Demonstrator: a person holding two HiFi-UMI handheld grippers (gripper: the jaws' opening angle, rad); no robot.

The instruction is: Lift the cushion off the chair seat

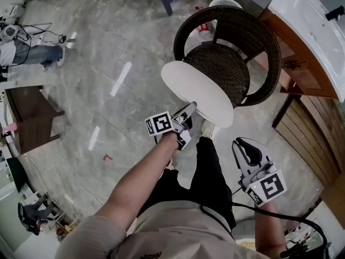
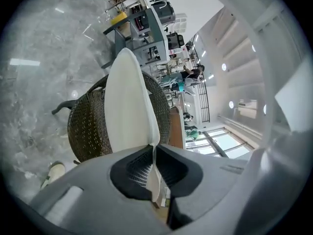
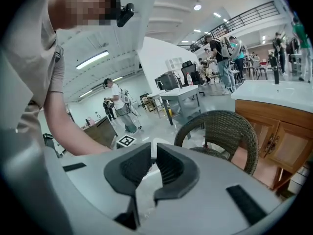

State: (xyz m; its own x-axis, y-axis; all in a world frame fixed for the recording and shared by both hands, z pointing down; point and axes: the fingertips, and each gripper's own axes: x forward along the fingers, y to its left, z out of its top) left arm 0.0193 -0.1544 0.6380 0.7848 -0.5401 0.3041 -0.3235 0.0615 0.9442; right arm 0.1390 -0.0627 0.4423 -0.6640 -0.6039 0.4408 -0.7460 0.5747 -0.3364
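The round white cushion [image 1: 197,93] is tilting up off the seat of the wicker chair [image 1: 253,36], its far edge perhaps touching the weave, because the left gripper [image 1: 191,108] is pinching its near rim tight between closed jaws, while the right gripper [image 1: 242,144] is hovering well apart, jaws slightly parted on nothing.

The grey marbled floor [image 1: 108,53] carries a dark wicker chair [image 1: 226,63], with a white basket [image 1: 225,3] behind it, a wooden cabinet [image 1: 302,63] just beside it and a dark low table [image 1: 27,109] well apart. A white cushion [image 1: 199,90] overlaps the seat's front edge; whether they touch is unclear.
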